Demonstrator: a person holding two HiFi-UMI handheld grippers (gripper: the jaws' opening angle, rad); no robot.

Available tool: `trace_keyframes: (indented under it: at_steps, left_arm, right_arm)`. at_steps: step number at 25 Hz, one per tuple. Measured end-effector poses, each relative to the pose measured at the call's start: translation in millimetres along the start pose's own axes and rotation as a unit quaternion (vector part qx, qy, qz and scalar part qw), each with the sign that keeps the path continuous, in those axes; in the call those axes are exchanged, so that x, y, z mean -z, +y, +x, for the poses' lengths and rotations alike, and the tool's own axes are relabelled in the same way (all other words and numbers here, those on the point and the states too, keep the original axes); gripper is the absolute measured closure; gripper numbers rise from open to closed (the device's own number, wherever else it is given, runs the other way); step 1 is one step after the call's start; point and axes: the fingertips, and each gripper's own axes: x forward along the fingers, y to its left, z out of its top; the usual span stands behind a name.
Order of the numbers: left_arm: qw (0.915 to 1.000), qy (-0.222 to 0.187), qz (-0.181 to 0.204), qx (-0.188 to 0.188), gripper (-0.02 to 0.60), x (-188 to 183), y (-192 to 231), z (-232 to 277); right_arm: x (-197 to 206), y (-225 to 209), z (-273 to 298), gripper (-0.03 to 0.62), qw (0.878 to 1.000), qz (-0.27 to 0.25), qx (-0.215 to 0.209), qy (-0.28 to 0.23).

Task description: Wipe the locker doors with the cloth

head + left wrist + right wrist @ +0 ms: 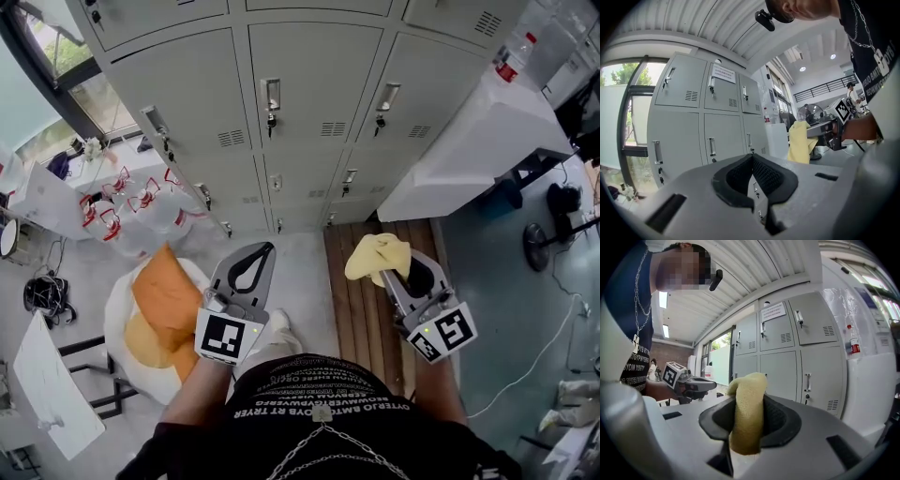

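- The right hand-held gripper (398, 274) is clamped on the bunched yellow cloth (377, 255), well short of the locker doors (319, 66). Pressed flat on the metal, the wad could drag out of the jaws.
- The door handles (272, 94) stick out — the cloth could snag there.
- The left hand-held gripper (251, 267) is closed on nothing. Swung forward carelessly, it might knock a door.

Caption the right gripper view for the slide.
Right gripper shut on a yellow cloth, facing grey locker doors; left gripper alongside.
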Motion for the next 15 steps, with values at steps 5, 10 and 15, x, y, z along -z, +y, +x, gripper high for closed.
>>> trace_keyframes:
  at_steps: [5,10,15]
  left_arm:
    - [1.0,0.005,-0.005,0.007,0.575,7,14,9]
    - [0.9999,-0.004,-0.004,0.014,0.575,3,33,19]
    - [0.9999,-0.017,-0.001,0.004,0.575,-4,66,24]
  right_arm:
    - [-3,-2,20,0.479,1.0,0.0,0.003,0.001]
    - [-12,-5,43,0.479,1.0,-0.005,0.008,-0.001]
    - [-22,-7,67,0.479,1.0,-0.011,0.011,-0.005]
